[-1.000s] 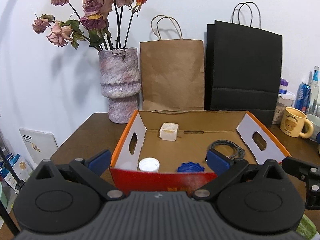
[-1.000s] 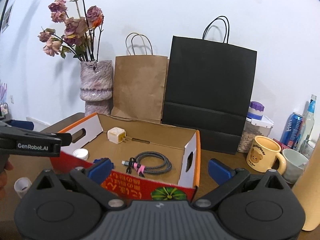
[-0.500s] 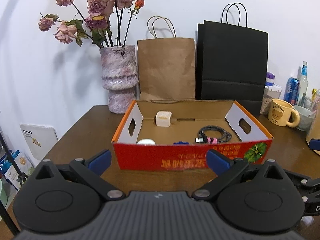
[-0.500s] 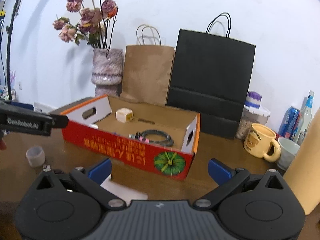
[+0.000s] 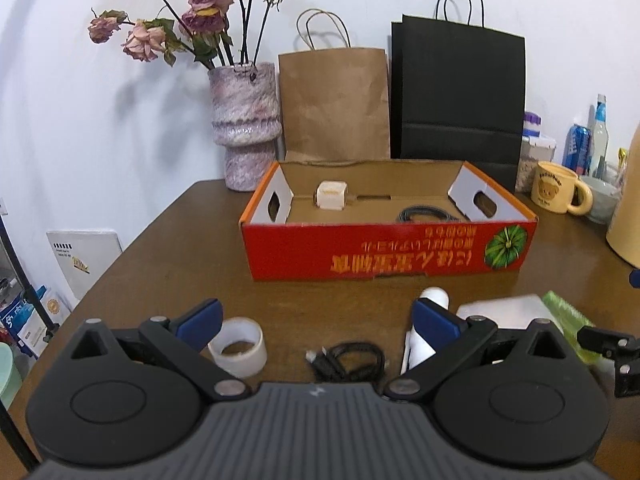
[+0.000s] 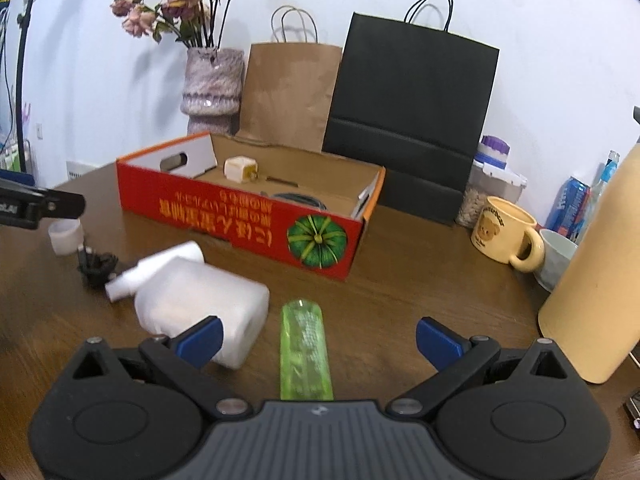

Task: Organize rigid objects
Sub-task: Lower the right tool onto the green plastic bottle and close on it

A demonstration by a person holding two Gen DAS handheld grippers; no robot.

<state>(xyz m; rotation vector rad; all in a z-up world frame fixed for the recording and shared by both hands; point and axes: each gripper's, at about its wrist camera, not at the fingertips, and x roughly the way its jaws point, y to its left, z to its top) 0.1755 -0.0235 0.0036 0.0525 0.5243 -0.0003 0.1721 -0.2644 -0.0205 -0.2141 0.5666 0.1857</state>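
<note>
A red cardboard box (image 5: pixel 384 250) (image 6: pixel 224 216) stands mid-table, holding a white cube charger (image 5: pixel 331 196) (image 6: pixel 239 169) and a coiled cable (image 5: pixel 424 214). My left gripper (image 5: pixel 316 322) is open and empty, low over the table in front of the box. Between its fingers lie a small white cup (image 5: pixel 238 345), a black cable (image 5: pixel 346 360) and a white tube (image 5: pixel 424 332). My right gripper (image 6: pixel 318 336) is open and empty over a green translucent bar (image 6: pixel 306 354). A white plastic case (image 6: pixel 202 306) lies by its left finger.
A vase of dried roses (image 5: pixel 244 128), a brown paper bag (image 5: pixel 334 104) and a black bag (image 5: pixel 458 96) stand behind the box. A yellow bear mug (image 6: pixel 506 232), bowl, cans and a tall tan bottle (image 6: pixel 596 284) crowd the right side. The table's left edge (image 5: pixel 120 256) drops off.
Both grippers have pulled back from the box and dropped lower. The loose items on the table in front of the box have come into view.
</note>
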